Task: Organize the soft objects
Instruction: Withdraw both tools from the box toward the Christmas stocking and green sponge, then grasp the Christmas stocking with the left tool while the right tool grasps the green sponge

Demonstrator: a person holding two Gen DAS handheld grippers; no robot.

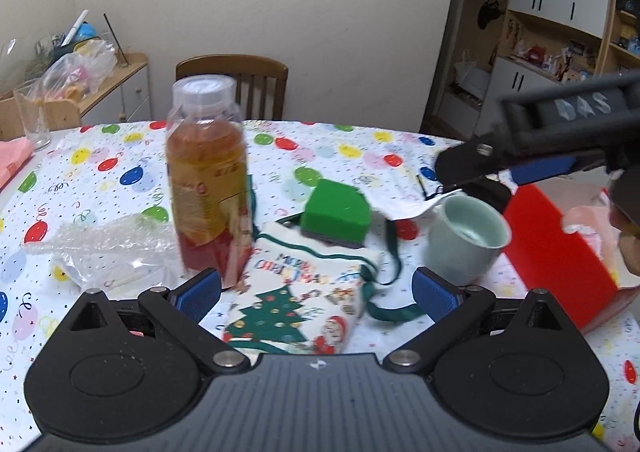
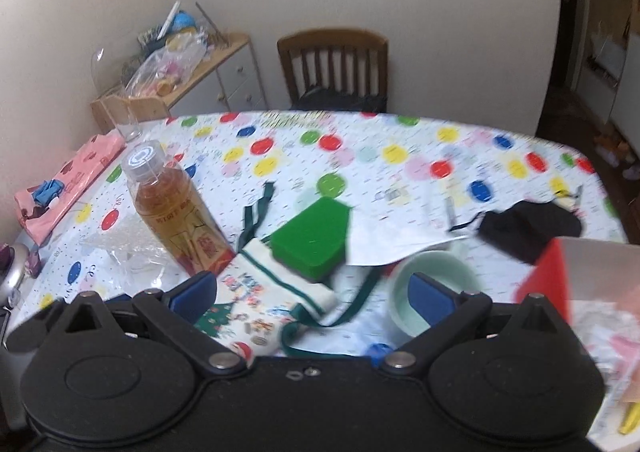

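Green sponge [image 1: 335, 212] sat on the Christmas cloth bag [image 1: 296, 304], between bottle [image 1: 206, 176] and cup [image 1: 464, 240]. Left gripper [image 1: 316, 292] and right gripper [image 2: 314, 292] both gaped wide, empty. I'd grab the sponge's sides, steering clear of that bottle.

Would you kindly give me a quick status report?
Both hand-held grippers open, empty: left, right. Green sponge resting on Christmas bag, untouched. Bottle and cup flank them.

Domestic dining room. Evidence: tabletop [image 2: 400, 172] under a white balloon-print cloth; brown slatted wooden chair [image 2: 334, 66] against a plain cream wall; low light-wood drawer unit [image 2: 224, 72] heaped with bagged clutter; white-door wooden shelving [image 1: 560, 12] crowded with household oddments.
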